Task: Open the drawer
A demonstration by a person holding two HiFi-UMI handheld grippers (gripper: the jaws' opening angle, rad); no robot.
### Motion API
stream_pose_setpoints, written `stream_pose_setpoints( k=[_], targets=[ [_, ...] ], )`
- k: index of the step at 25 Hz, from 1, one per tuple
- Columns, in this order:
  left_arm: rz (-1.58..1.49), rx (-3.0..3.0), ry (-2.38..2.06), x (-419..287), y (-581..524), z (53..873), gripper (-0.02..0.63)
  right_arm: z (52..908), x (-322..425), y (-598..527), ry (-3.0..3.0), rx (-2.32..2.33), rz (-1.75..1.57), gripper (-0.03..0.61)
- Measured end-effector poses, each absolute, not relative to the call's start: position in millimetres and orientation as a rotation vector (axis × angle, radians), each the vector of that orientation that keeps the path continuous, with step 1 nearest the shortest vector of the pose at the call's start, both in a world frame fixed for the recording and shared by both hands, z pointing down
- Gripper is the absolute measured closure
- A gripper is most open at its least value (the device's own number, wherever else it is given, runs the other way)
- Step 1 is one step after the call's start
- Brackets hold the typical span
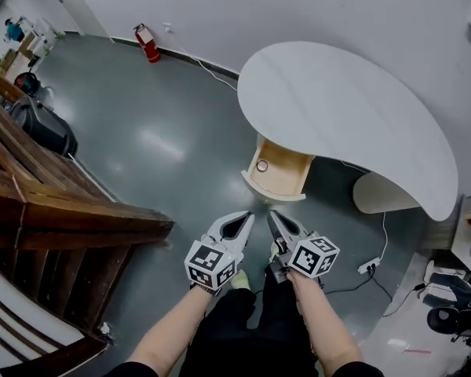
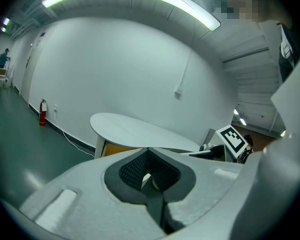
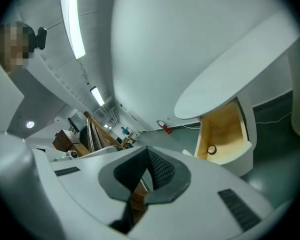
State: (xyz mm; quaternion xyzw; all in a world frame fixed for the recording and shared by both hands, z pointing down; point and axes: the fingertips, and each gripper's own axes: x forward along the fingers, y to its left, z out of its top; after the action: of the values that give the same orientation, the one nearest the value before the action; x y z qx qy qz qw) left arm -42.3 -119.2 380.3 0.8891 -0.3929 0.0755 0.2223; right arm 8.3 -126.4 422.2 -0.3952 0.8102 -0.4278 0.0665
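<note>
A white curved table [image 1: 337, 100] stands over a pulled-out wooden drawer [image 1: 281, 171] with a white front; a small round object [image 1: 261, 166] lies inside it. Both grippers hang side by side in the air, nearer me than the drawer and apart from it. My left gripper [image 1: 248, 217] has its jaws together with nothing between them, as in the left gripper view [image 2: 149, 150]. My right gripper [image 1: 272, 214] is shut and empty too [image 3: 147, 149]. The right gripper view shows the open drawer [image 3: 225, 134] and the round object [image 3: 210, 149] ahead.
A wooden stair railing [image 1: 55, 203] and a black bag [image 1: 39, 124] fill the left side. A red fire extinguisher [image 1: 147, 43] stands by the far wall. A power strip [image 1: 368, 267] with a cable lies on the green floor at right, near a black chair [image 1: 455, 312].
</note>
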Motion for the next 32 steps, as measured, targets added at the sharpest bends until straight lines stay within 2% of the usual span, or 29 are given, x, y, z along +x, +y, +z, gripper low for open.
stream_pose_setpoints(
  k=[18,32],
  targets=[
    [0.111,2.556,-1.129,-38,-114,247,0.604,264,8,-127,2.733,-1.281,-0.768,0.563],
    [0.030,2.577,-1.210,-42,-106,206,0.604,216,9,-119,2.786,-1.324,-0.573,0.563]
  ],
)
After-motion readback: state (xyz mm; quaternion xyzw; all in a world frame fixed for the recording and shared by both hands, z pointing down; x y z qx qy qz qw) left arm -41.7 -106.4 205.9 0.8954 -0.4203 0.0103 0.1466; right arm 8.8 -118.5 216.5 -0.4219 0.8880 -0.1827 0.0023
